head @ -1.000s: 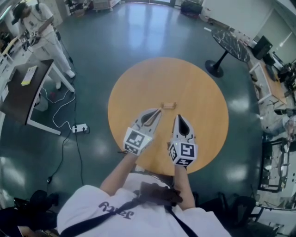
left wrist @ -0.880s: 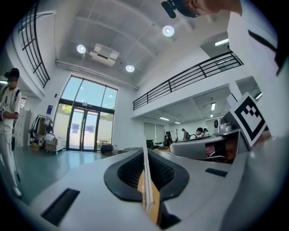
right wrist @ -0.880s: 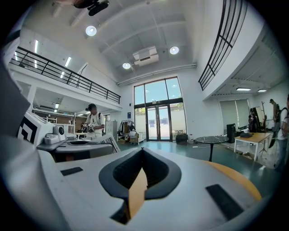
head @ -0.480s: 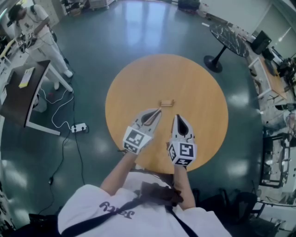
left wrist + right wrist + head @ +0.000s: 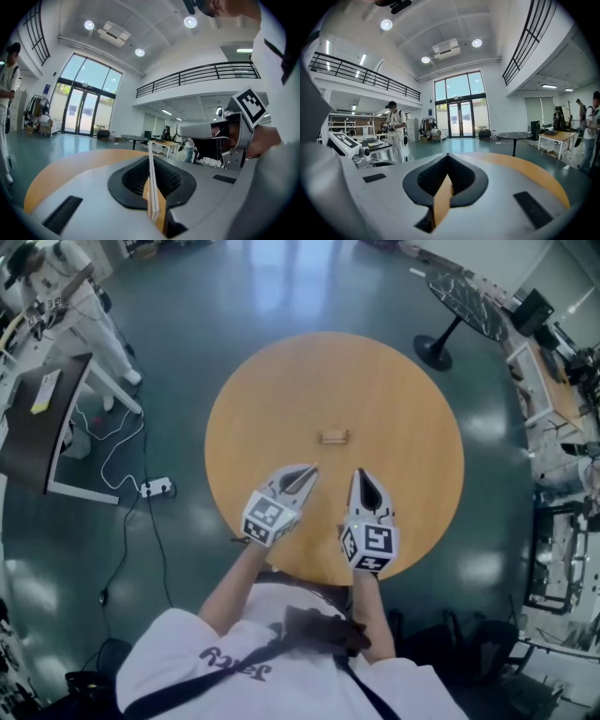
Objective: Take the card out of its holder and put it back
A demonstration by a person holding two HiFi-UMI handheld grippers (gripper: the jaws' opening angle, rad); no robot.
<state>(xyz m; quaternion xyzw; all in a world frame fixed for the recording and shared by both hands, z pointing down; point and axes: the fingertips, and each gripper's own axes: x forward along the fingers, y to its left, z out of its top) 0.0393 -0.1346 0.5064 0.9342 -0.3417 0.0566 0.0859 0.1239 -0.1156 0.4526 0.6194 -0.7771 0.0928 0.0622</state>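
Note:
A small wooden card holder (image 5: 333, 437) lies near the middle of the round wooden table (image 5: 281, 381). My left gripper (image 5: 312, 468) hovers a short way on my side of it, shut on a thin white card (image 5: 151, 173) that stands edge-on between its jaws. Just to the right, my right gripper (image 5: 361, 472) points the same way. Its jaws (image 5: 447, 157) meet at the tip with nothing between them. Neither gripper touches the holder. The holder is in neither gripper view.
A person in white (image 5: 56, 296) stands at the far left beside a dark desk (image 5: 42, 418). A power strip and cable (image 5: 155, 487) lie on the green floor. A black round table (image 5: 469, 320) stands at the upper right, with racks beyond it.
Both grippers have drawn back a little toward me, so the gap to the holder has grown. The left gripper still holds the card.

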